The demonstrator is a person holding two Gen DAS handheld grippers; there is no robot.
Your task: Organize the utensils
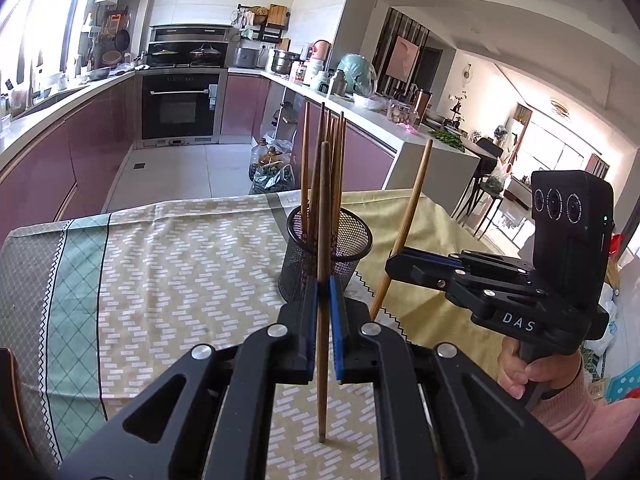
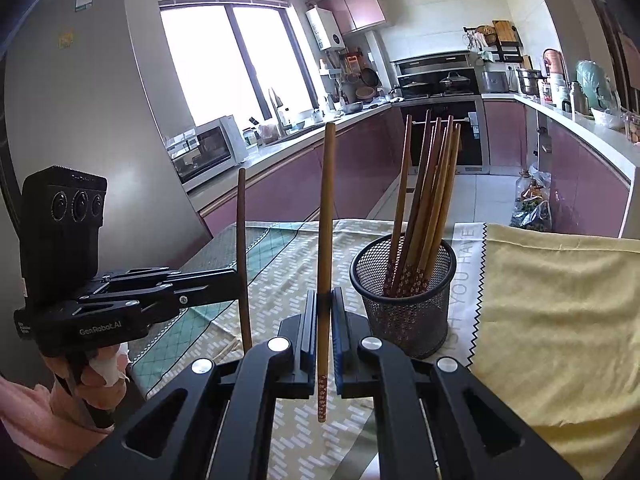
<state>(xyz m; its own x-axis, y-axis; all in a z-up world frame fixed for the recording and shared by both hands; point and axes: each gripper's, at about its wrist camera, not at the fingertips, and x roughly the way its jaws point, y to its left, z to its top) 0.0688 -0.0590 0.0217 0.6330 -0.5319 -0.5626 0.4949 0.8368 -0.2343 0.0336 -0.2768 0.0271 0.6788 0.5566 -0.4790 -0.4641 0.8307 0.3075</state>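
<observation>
Beside the mesh cup point(image 2: 404, 300) of chopsticks, each gripper's fingers clench one upright chopstick: left gripper point(image 1: 323, 280), right gripper point(image 2: 324, 294).

Wooden chopsticks point(image 2: 424, 200), black metal mesh cup point(image 2: 404, 308), woven patterned tablecloth point(image 1: 180, 248).

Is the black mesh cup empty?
No, the mesh cup holds several wooden chopsticks standing upright inside it.

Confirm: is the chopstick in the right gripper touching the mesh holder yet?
Apart. The right wrist view shows the right gripper clamping its chopstick upright, with patterned tablecloth visible between it and the mesh holder, which stands off to its right.
</observation>
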